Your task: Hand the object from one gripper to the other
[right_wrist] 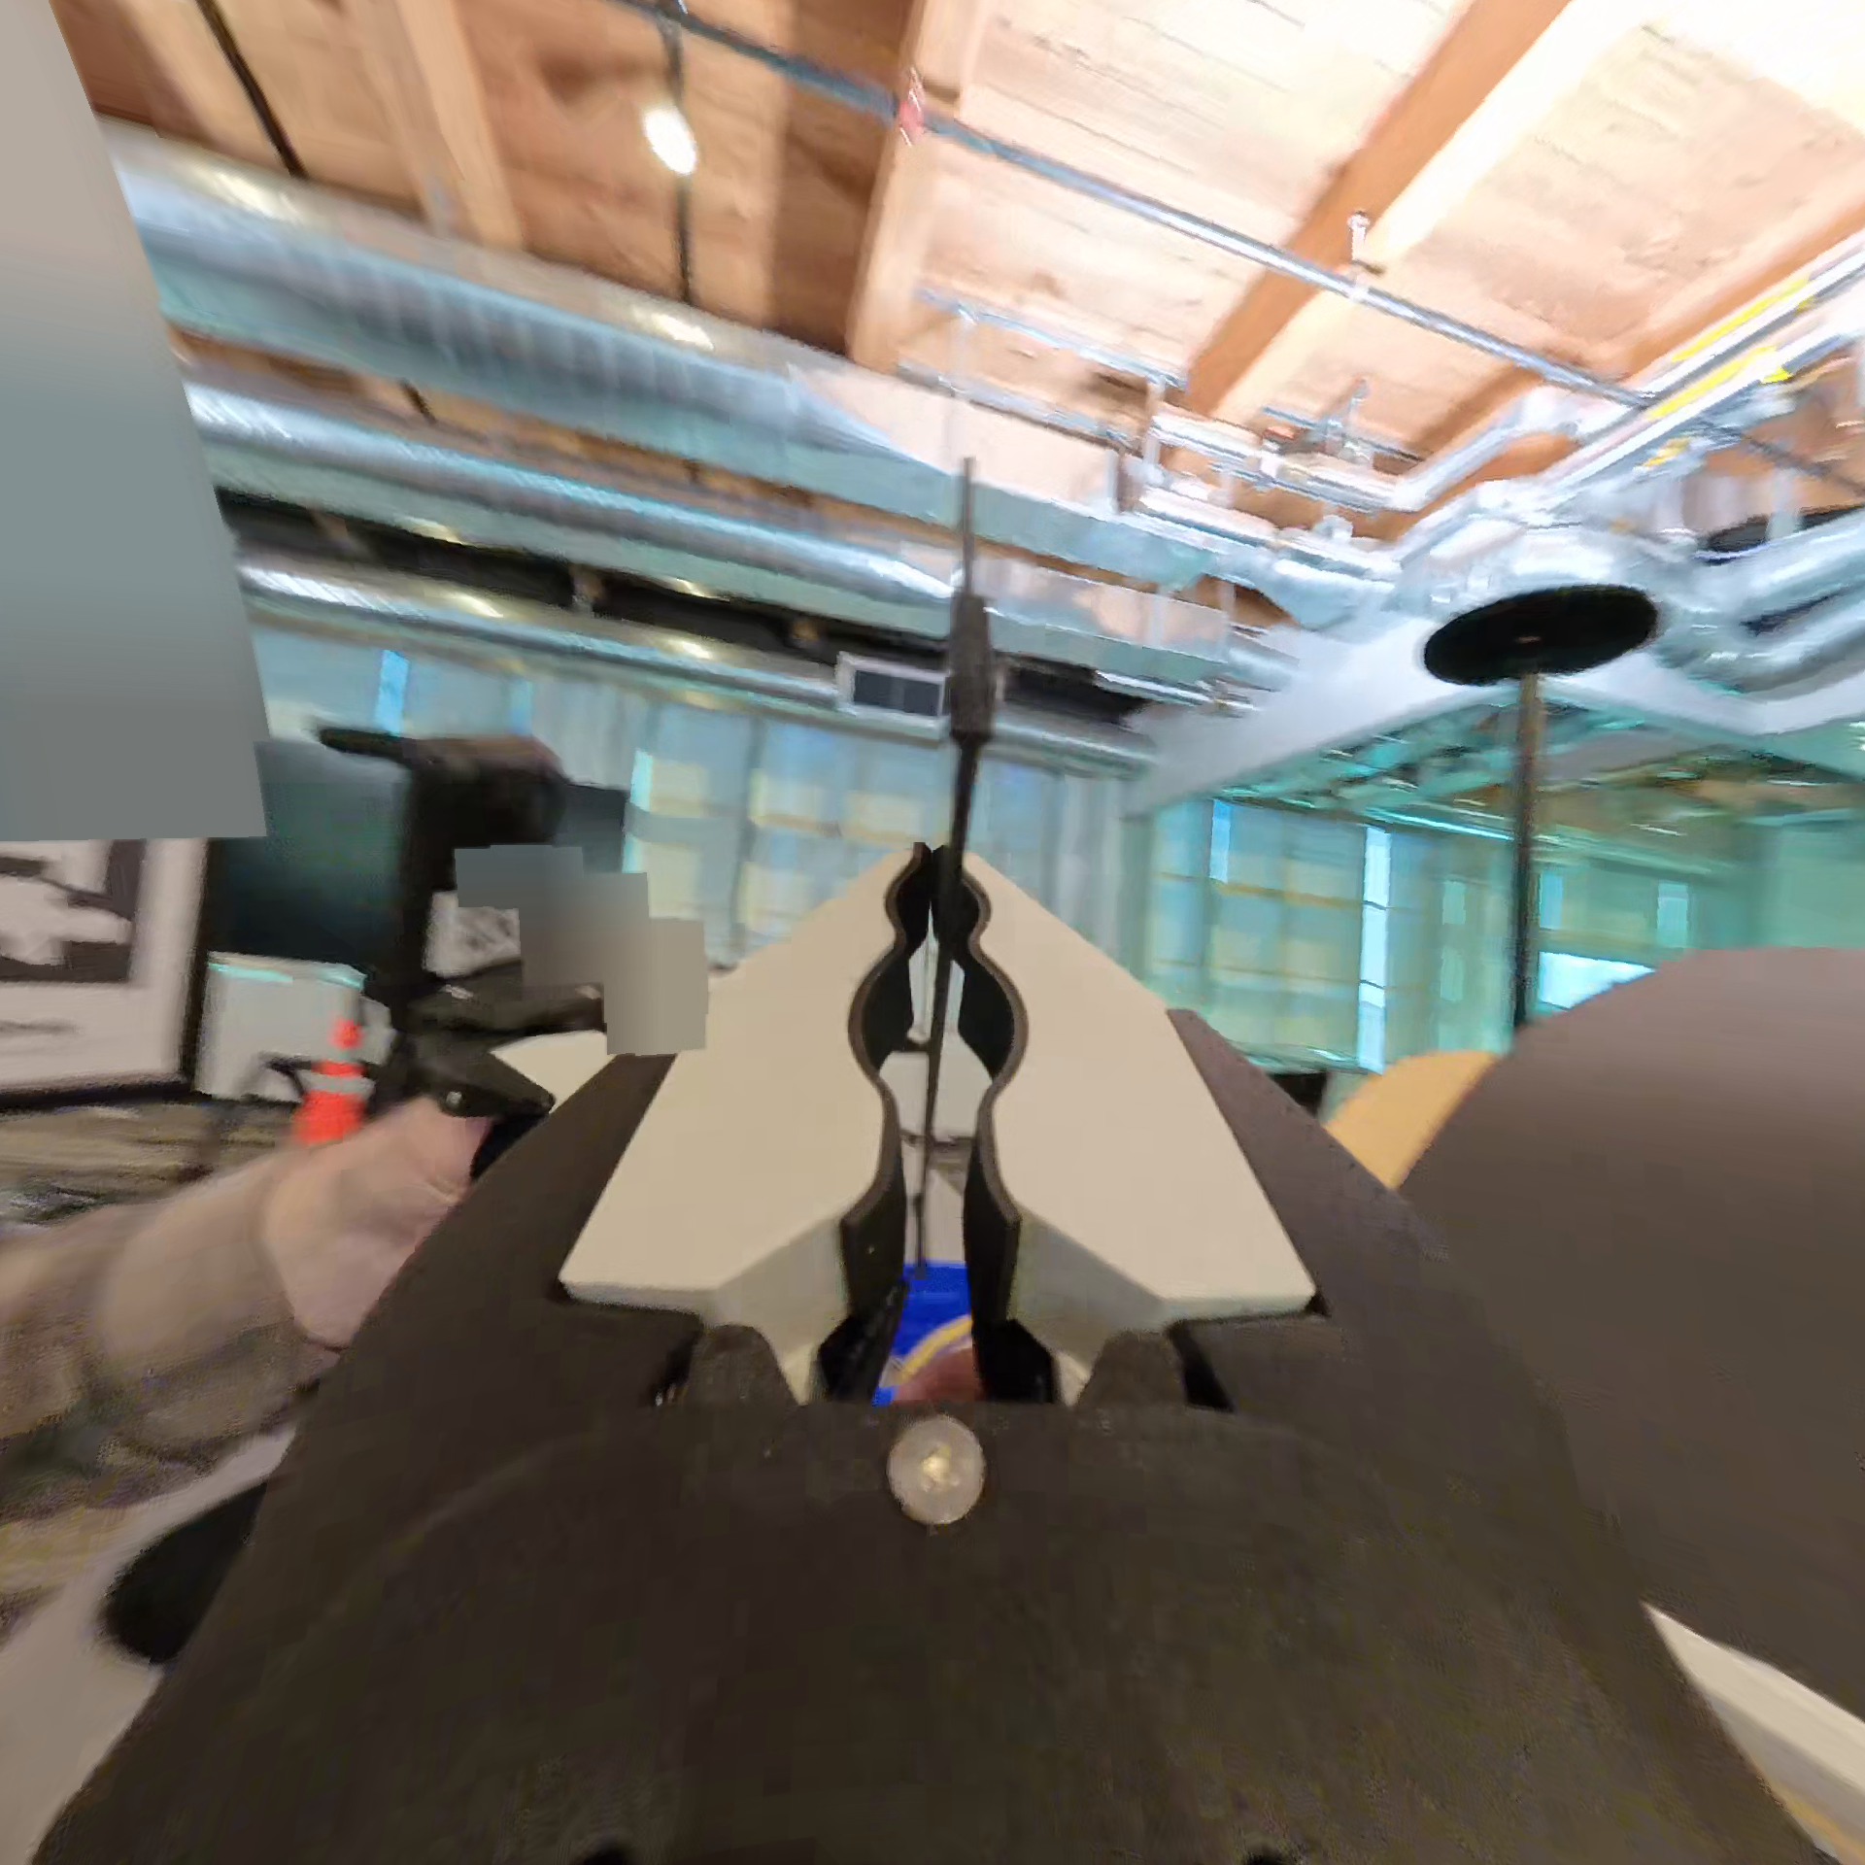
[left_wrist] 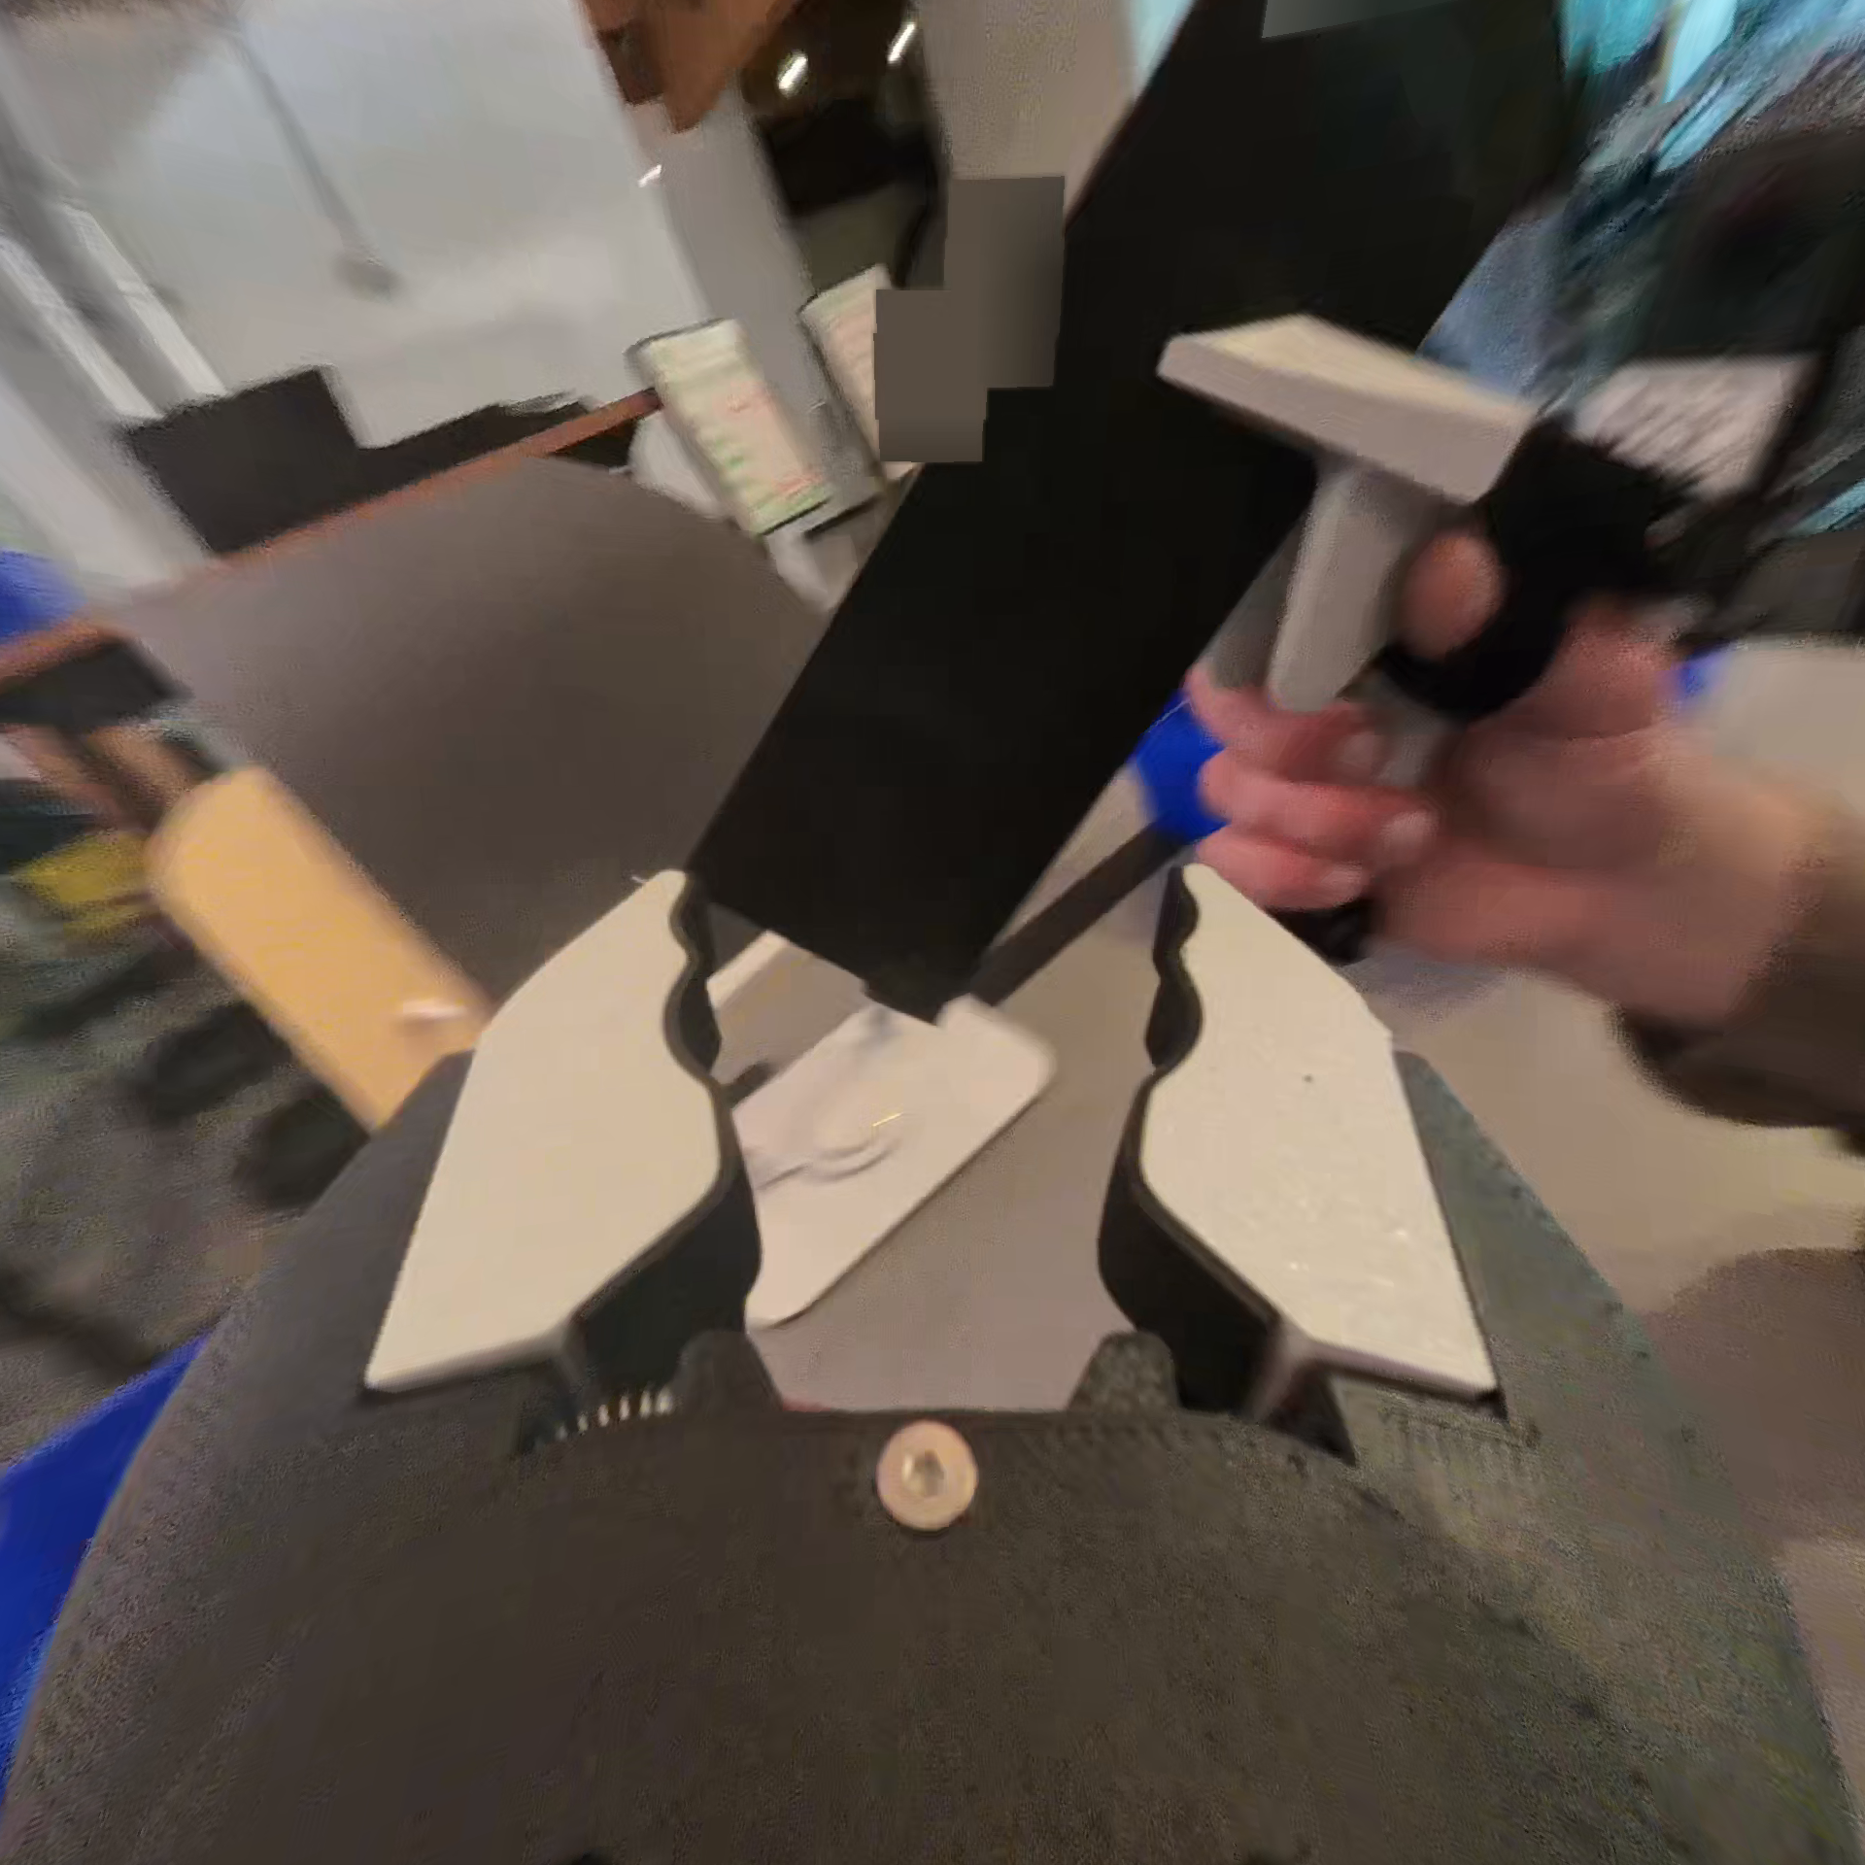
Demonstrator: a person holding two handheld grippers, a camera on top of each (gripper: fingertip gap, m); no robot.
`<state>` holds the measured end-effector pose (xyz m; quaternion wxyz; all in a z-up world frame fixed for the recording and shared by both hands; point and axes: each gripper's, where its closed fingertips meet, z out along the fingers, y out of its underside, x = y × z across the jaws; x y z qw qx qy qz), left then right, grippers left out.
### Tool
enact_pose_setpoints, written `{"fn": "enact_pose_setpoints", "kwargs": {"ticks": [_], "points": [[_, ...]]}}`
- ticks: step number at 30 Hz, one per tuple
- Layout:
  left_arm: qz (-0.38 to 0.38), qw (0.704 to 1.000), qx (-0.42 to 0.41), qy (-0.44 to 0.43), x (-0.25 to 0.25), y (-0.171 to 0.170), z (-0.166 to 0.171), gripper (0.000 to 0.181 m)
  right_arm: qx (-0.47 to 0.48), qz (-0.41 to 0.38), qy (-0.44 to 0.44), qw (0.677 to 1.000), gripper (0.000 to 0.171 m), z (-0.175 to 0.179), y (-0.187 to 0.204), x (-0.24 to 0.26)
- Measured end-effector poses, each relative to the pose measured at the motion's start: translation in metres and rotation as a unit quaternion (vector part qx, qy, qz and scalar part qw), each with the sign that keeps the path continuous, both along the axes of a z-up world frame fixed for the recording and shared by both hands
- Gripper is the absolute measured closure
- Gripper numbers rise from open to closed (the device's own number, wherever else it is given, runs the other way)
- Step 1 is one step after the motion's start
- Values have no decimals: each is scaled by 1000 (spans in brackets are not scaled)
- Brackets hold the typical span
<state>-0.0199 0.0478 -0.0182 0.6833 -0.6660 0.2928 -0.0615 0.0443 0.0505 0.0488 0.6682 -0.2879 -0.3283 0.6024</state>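
Note:
In the right wrist view my right gripper (right_wrist: 934, 858) is shut on a thin black rod-like tool (right_wrist: 967, 686). The tool sticks up past the fingertips toward the ceiling. A blue part (right_wrist: 934, 1312) of it shows low between the fingers. In the left wrist view my left gripper (left_wrist: 928, 888) is open and empty, its grey fingers (left_wrist: 585, 1130) spread wide. A hand (left_wrist: 1463, 858) at the upper right holds the other gripper's grey handle (left_wrist: 1342, 525). A blue piece (left_wrist: 1176, 777) and a thin dark bar (left_wrist: 1080, 903) show beside that hand. The views are blurred.
A black monitor (left_wrist: 1009, 656) on a white stand base (left_wrist: 908, 1140) stands on the grey table (left_wrist: 454, 706) just beyond the left fingers. A wooden chair part (left_wrist: 293, 928) is at the left. In the right view a hand (right_wrist: 353, 1211) with a black handle (right_wrist: 444, 908) is at the left.

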Motion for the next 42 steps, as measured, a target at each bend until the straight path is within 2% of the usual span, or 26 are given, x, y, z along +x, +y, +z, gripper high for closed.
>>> {"fn": "enact_pose_setpoints", "kwargs": {"ticks": [3,6,8,11,14,15,17,18,19,21,24,27,29,31,34,36,39,42], "points": [[-94,983,-12,-157,3,-11,11,91,-27,131,51,990,171,11,-11,21],[-165,950,-9,-265,8,-19,23,104,-34,171,59,983,171,11,-16,23],[-187,946,-3,-267,17,-20,23,117,-40,190,63,979,171,8,-19,20],[-216,944,10,-248,28,-25,23,163,-49,208,66,975,171,4,-22,14],[-247,940,16,-234,34,-35,24,178,-76,193,60,976,170,0,-8,11],[-234,945,17,-227,33,-33,23,178,-83,181,56,978,165,-3,-1,9],[-218,954,30,-201,28,-32,25,180,-92,166,35,981,137,-10,11,5],[-207,960,25,-187,24,-30,26,179,-93,153,27,983,125,-15,18,6],[-196,965,14,-171,19,-28,25,180,-91,127,22,988,122,-19,29,8],[-171,977,-12,-126,9,-24,22,179,-53,24,-15,998,114,-28,50,12],[-108,993,-40,-40,-8,-15,18,179,24,-121,-61,990,96,-28,68,27],[-69,994,-77,42,-20,-8,14,179,163,-249,-161,941,76,-34,63,21],[-57,986,-92,124,-22,-5,9,179,248,-286,-227,897,76,-42,49,8],[-80,969,-75,222,-14,-10,8,180,294,-286,-280,868,75,-55,37,-7],[-82,927,-57,361,-6,-13,3,179,313,-241,-327,858,84,-77,21,-25],[-133,879,-34,457,5,-26,-7,179,310,-206,-350,860,91,-90,14,-33],[-217,813,-14,540,24,-51,-23,179,315,-156,-383,854,95,-109,4,-37],[-259,753,12,605,33,-67,-30,179,307,-65,-431,846,86,-134,-18,-38]]}}
